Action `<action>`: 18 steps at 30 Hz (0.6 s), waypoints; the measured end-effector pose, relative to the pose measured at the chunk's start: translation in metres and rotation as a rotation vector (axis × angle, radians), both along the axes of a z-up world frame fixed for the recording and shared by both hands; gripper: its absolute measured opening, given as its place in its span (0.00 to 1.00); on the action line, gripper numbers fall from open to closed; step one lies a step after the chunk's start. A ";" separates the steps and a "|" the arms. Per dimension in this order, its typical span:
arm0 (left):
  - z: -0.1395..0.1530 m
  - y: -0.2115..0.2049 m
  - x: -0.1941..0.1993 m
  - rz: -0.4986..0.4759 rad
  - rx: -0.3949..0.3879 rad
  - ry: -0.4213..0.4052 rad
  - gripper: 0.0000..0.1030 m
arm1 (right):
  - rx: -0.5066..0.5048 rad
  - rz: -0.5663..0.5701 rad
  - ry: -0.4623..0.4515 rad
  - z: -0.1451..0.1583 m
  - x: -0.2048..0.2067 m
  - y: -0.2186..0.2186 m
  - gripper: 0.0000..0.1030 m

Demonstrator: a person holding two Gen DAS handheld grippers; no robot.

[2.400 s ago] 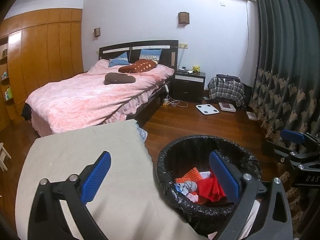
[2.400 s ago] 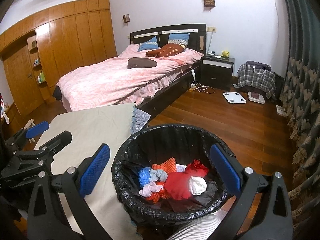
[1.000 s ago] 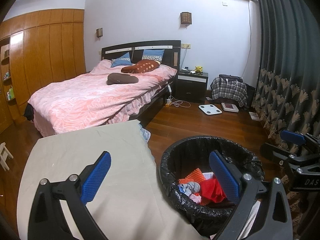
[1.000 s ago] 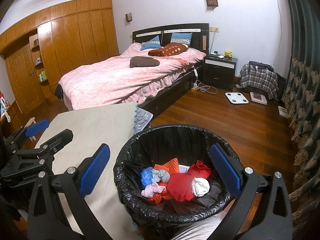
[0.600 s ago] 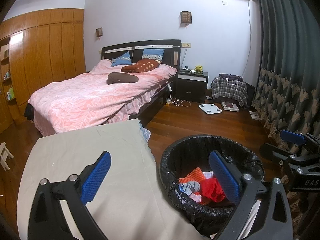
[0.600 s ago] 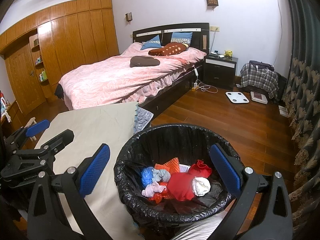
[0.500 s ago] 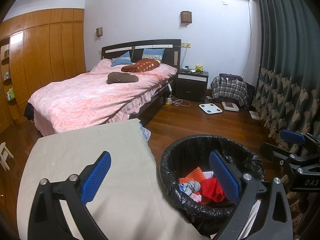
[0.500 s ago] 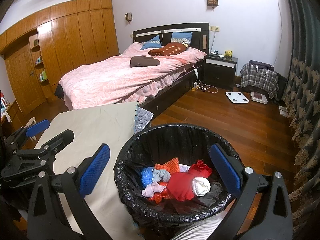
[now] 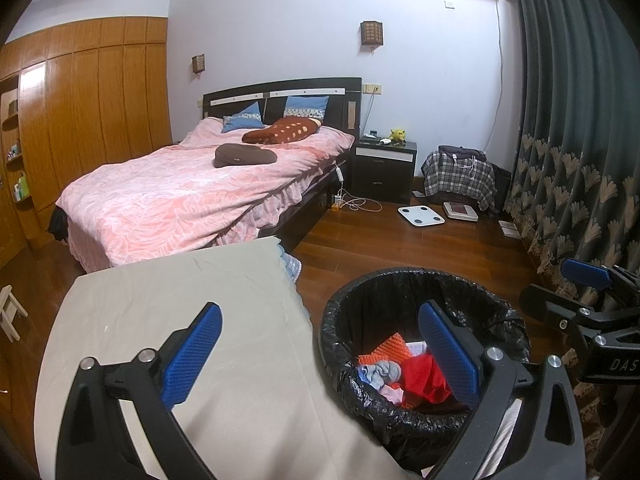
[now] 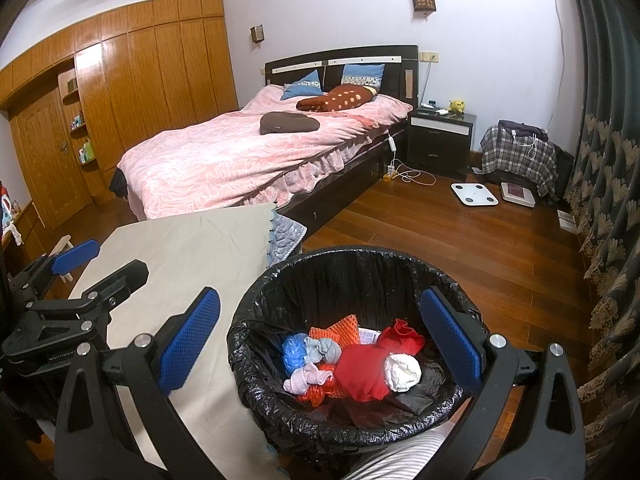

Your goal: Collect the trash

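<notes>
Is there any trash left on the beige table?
No, the beige table looks bare; the crumpled trash lies inside the black bin.

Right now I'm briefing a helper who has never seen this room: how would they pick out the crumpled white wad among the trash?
Find the bin lined with a black bag on the wood floor beside the beige-covered table. Look inside at the heap of scraps. The white wad lies on the red cloth at the heap's right, the only white, balled piece among red, orange and blue ones.
</notes>
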State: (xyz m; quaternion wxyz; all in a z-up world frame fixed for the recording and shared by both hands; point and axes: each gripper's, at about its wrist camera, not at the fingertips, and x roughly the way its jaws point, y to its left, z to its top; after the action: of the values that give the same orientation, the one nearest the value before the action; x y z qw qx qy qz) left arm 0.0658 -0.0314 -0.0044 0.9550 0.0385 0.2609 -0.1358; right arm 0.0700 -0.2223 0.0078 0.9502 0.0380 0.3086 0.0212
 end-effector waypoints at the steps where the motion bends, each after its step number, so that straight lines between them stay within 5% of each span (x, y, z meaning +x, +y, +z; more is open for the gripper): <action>1: 0.000 -0.001 0.000 0.000 -0.001 0.000 0.94 | 0.000 0.000 0.000 0.000 0.000 0.000 0.95; 18: 0.001 -0.001 0.000 0.001 0.000 0.000 0.94 | 0.001 -0.001 0.006 -0.001 0.000 0.004 0.95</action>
State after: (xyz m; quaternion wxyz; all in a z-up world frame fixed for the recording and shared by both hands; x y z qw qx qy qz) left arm 0.0659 -0.0321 -0.0037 0.9550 0.0384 0.2611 -0.1352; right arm 0.0700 -0.2183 0.0068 0.9493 0.0388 0.3112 0.0211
